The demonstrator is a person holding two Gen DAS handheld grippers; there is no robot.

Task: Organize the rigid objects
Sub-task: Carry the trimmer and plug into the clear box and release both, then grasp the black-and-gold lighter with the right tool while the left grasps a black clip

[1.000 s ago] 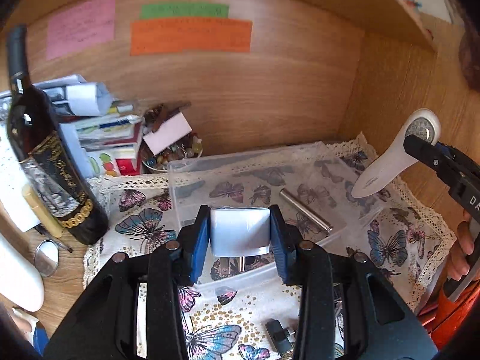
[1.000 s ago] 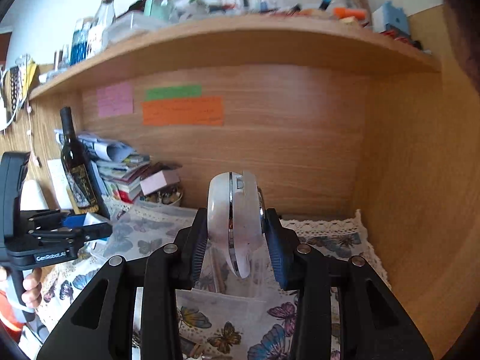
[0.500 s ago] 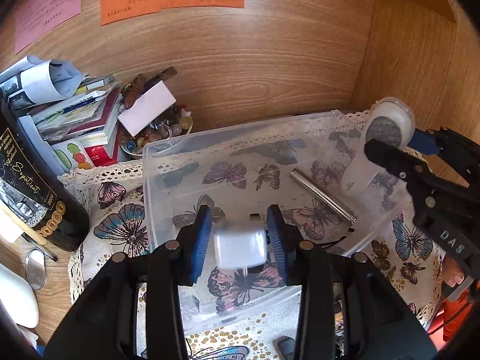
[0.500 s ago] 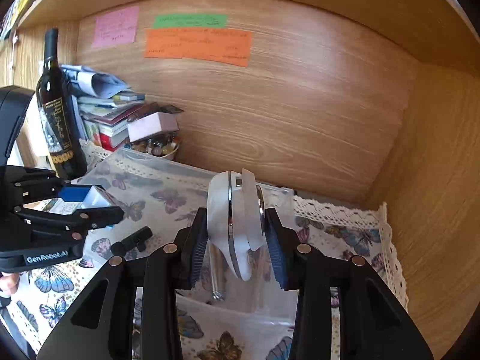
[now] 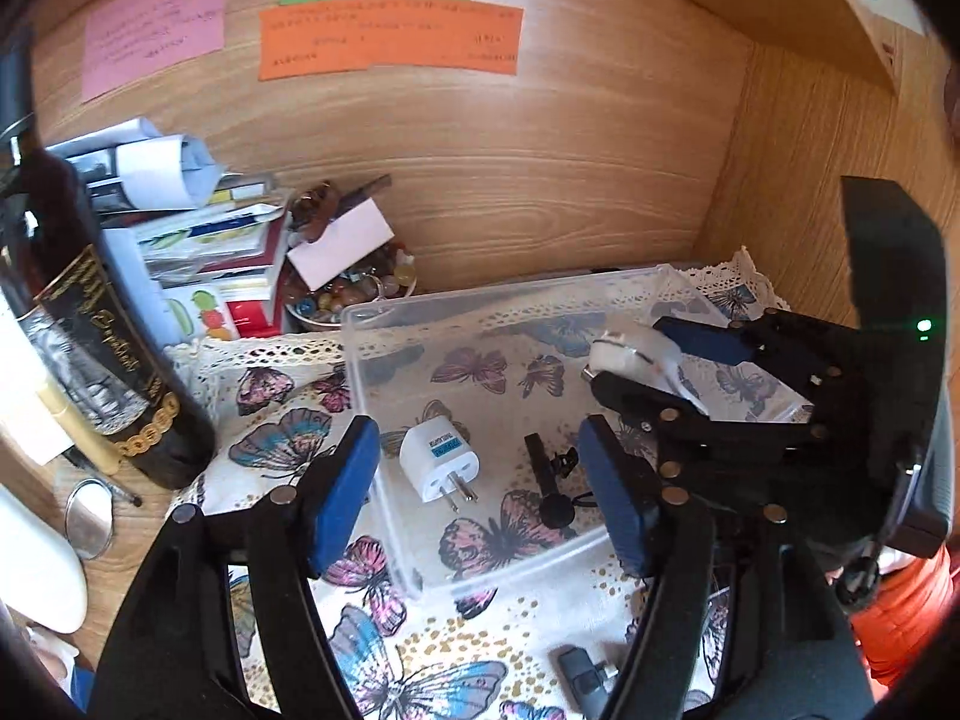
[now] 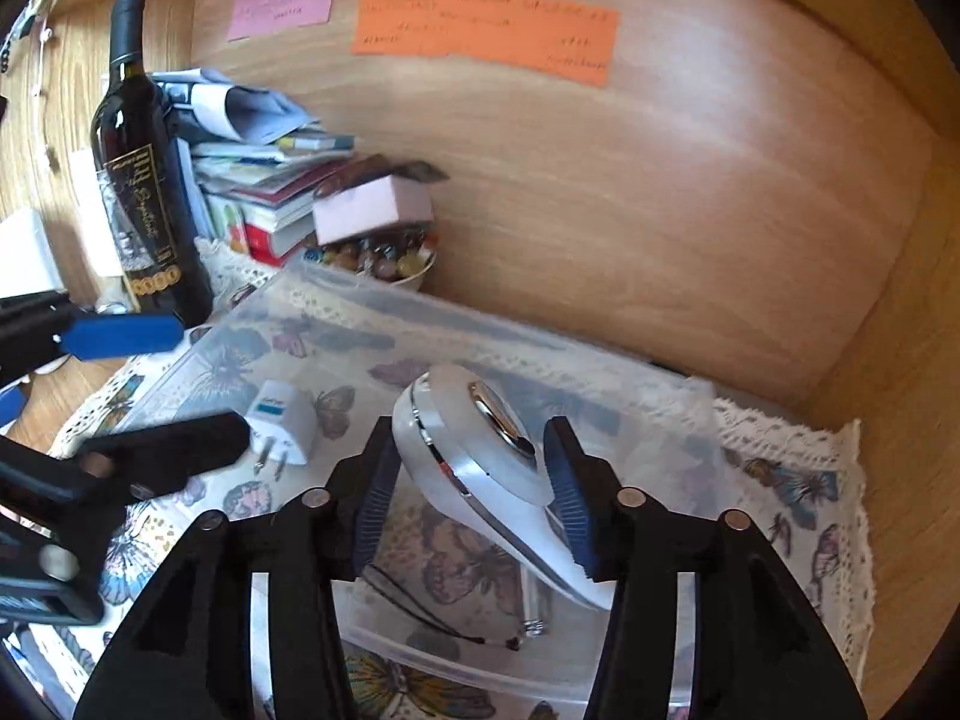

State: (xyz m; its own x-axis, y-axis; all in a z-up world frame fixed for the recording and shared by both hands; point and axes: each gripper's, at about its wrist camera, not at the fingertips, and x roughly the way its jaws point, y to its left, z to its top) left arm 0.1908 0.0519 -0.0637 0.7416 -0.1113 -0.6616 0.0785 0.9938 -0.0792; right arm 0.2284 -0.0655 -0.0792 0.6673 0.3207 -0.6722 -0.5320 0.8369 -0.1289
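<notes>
**A:** Left wrist view: my left claw (image 5: 480,483) gapes empty; the white plug adapter (image 5: 436,464) lies in the clear bin (image 5: 384,360) just ahead. Risk?

**B:** Right wrist view: my right claw (image 6: 468,495), spread, barely cradles the white handheld device (image 6: 480,468) over the bin; it could tumble onto the metal rod (image 6: 536,603) beneath.

Wooden surface (image 5: 36,480), mostly covered by butterfly cloth (image 5: 282,450) with lace edge. On the cloth: clear plastic bin (image 5: 372,396), small dark object (image 5: 579,675) near front. Wine bottle (image 5: 102,360), book stack (image 5: 204,264), bead bowl (image 5: 348,300), round mirror (image 5: 90,519) at left.
</notes>
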